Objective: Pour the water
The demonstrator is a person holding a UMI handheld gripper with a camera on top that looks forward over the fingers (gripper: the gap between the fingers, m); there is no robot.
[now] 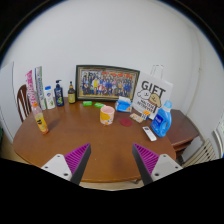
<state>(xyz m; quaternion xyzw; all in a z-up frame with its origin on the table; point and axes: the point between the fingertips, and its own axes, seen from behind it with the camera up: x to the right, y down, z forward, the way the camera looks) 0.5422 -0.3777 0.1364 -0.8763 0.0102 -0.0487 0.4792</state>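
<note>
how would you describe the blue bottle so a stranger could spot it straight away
Start at the round wooden table and go to its side under the white "GIFT" bag. The blue bottle stands just in front of that bag, beyond the open gripper. It is the only translucent blue, white-capped container there.

A round wooden table (80, 140) carries bottles, a framed photo (107, 82), and a gift bag (152, 97).
</note>
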